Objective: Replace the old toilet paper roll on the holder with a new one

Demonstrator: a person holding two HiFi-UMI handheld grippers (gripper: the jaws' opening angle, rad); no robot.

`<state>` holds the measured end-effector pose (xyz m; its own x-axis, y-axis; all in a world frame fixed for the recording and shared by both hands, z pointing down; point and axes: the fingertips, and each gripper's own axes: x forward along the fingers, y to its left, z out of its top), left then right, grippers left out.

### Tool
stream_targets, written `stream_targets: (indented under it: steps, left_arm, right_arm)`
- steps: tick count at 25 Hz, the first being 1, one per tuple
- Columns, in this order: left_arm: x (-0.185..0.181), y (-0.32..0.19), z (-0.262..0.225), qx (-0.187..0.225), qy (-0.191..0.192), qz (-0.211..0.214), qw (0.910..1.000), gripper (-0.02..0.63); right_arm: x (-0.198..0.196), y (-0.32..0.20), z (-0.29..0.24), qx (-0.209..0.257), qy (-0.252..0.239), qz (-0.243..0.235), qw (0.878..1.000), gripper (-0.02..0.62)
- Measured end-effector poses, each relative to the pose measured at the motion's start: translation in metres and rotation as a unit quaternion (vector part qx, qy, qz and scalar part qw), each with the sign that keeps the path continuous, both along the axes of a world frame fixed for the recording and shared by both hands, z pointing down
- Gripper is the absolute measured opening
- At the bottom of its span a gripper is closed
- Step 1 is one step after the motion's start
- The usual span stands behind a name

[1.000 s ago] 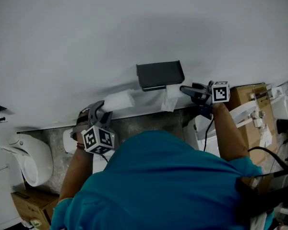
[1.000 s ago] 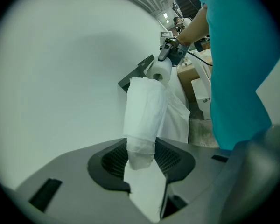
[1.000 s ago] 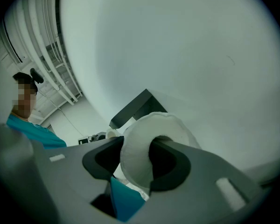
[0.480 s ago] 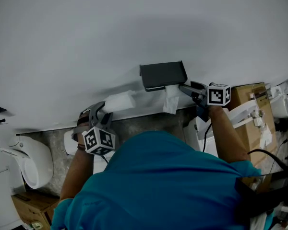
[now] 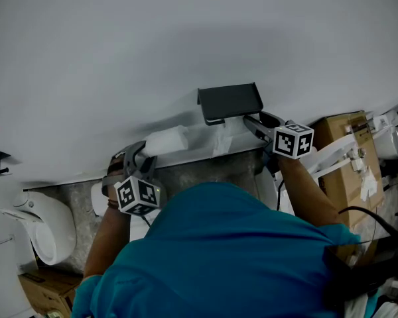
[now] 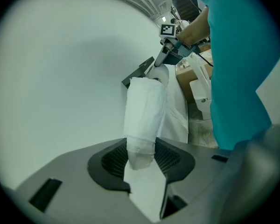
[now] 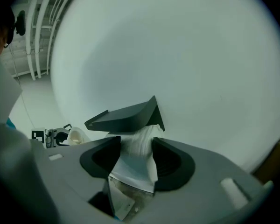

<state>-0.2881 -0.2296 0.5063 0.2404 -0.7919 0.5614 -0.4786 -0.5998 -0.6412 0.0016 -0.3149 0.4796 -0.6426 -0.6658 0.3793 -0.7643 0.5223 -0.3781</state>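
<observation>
White paper sits in both grips. My left gripper (image 6: 141, 158) is clamped on one roll (image 5: 164, 140), left of centre in the head view. My right gripper (image 7: 136, 149) has its jaws apart around bunched tissue (image 7: 141, 133) under the one dark holder (image 5: 229, 103). Its cover hides whatever carries that tissue, and my teal shirt (image 5: 225, 257) blocks the lower frame.
</observation>
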Motion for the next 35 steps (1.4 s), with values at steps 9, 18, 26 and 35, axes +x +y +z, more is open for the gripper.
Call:
stream_targets:
  steps: [9,18,26,35]
  left_arm:
    - [-0.006,0.003,0.0,0.0,0.001,0.005,1.0,0.169]
    - [-0.011,0.007,-0.001,0.004,0.002,0.003,1.0,0.169]
    - [-0.003,-0.002,-0.016,0.017,0.001,-0.013,0.9998,0.169]
    - [0.032,-0.017,-0.091,0.056,-0.023,-0.047,0.9971,0.167]
  right_arm:
    - [-0.015,0.006,-0.002,0.014,0.024,0.025,0.999,0.209]
    - [-0.042,0.015,-0.001,0.017,0.035,0.014,0.999,0.209]
    - [-0.039,0.015,-0.01,0.035,0.024,-0.009,0.999,0.242]
    - [0.013,0.027,-0.015,0.079,-0.013,-0.088,0.993,0.253]
